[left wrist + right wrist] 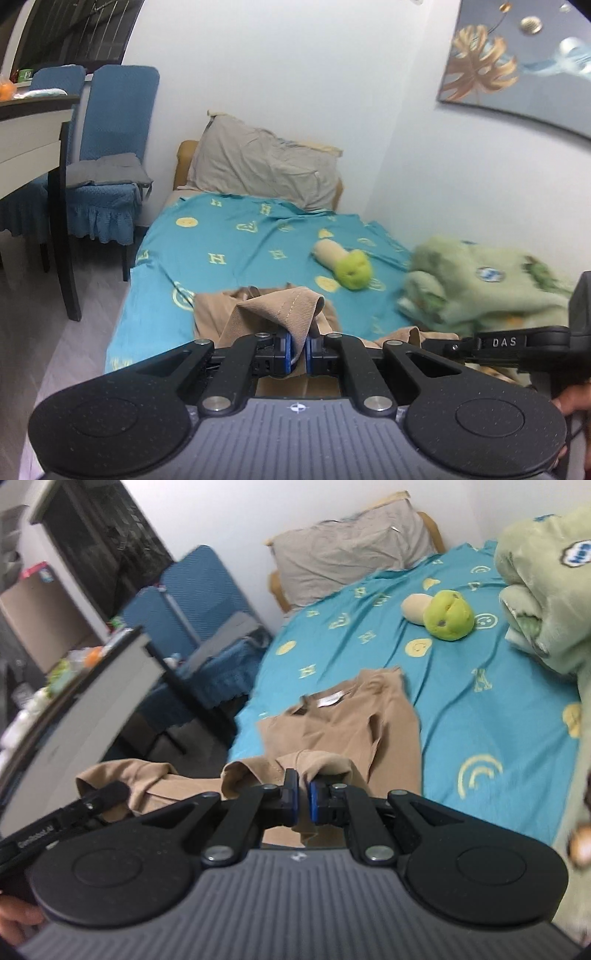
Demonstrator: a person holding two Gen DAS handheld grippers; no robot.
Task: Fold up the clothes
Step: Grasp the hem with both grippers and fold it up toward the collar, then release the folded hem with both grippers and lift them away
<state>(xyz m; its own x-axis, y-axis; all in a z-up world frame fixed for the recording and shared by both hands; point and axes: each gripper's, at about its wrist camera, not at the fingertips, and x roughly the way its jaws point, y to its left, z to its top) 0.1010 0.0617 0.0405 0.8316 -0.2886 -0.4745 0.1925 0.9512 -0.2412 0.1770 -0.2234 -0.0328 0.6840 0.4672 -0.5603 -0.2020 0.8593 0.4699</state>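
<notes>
Tan ribbed-cotton garment (343,716) lies on teal printed bedsheet (480,709), near edge lifted. Left gripper (298,345) & right gripper (303,801) both clamped tight on hem. Advice: keep hem taut, level, carry fwd evenly.

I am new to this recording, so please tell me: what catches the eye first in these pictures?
First, the tan garment on the turquoise bedsheet, its near edge pinched by the left gripper and the right gripper, jaws shut. Then the green plush toy mid-bed, and the green blanket bundled at the wall side.
</notes>
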